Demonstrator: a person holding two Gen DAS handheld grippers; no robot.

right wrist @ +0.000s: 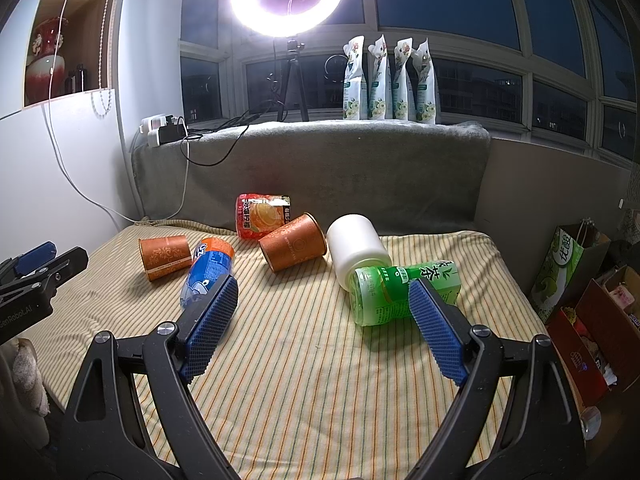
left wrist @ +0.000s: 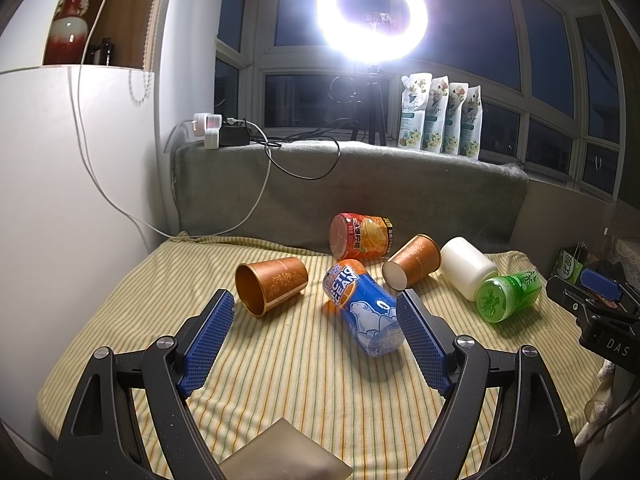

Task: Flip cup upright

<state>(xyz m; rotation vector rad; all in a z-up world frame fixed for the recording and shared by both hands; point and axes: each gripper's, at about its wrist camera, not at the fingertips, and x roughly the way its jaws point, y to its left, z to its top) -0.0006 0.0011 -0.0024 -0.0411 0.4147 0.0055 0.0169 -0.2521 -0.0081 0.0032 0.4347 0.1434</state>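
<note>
Two copper paper cups lie on their sides on the striped cloth (left wrist: 300,364). The left cup (left wrist: 270,285) (right wrist: 166,257) has its mouth toward my left gripper. The right cup (left wrist: 412,261) (right wrist: 293,247) lies by a white jar (left wrist: 468,272) (right wrist: 358,250). My left gripper (left wrist: 316,342) is open and empty, just short of the left cup and a blue bottle (left wrist: 366,311) (right wrist: 206,272). My right gripper (right wrist: 320,326) is open and empty, its right finger beside a green bottle (right wrist: 400,294) (left wrist: 508,296).
A red-orange bottle (left wrist: 360,236) (right wrist: 262,216) lies at the back by the grey cushion (left wrist: 360,188). A ring light (left wrist: 372,12) and several pouches (left wrist: 440,120) stand on the sill. Boxes and a green bag (right wrist: 568,272) sit off the right edge. A white cabinet (left wrist: 60,200) stands left.
</note>
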